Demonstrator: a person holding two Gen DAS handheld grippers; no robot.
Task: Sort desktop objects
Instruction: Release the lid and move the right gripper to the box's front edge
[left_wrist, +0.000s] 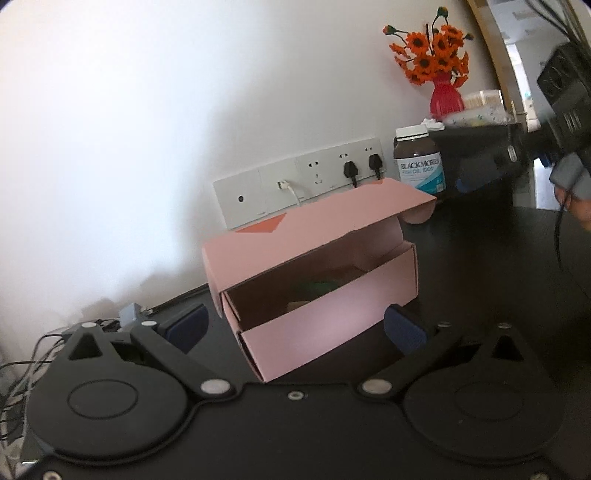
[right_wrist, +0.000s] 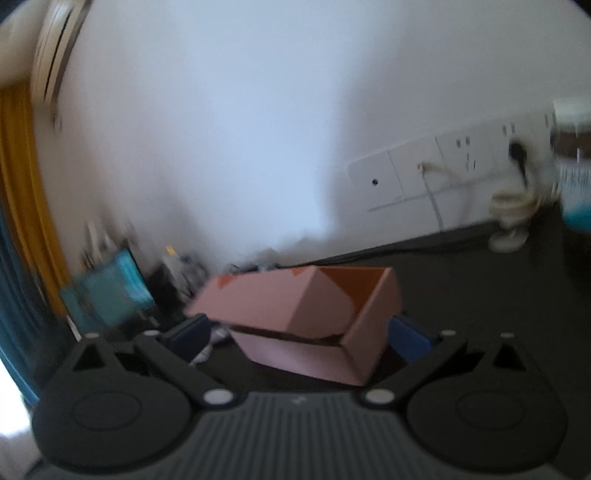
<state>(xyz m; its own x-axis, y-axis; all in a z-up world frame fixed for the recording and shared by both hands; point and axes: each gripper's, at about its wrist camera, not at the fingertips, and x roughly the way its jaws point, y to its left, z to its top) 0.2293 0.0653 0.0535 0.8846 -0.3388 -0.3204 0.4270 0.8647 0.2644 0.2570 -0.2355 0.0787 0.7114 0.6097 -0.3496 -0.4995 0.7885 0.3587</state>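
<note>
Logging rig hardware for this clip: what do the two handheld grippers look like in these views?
The left gripper is matte black, with two round disc housings, silver pivot screws, angled link arms and dark blue ribbed pads. The right gripper has the same black discs and links, blue pads, and a grey ribbed centre plate with a small mark. In the left wrist view its black body trails a dark cable.

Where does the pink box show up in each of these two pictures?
Left wrist view: the pink box sits centre frame, lid half raised, between the open left claw tips.
Right wrist view: it sits low centre, blurred, seen from one end, ahead of the open right claw.
Shared landmark: the white wall socket strip behind the box.
</note>
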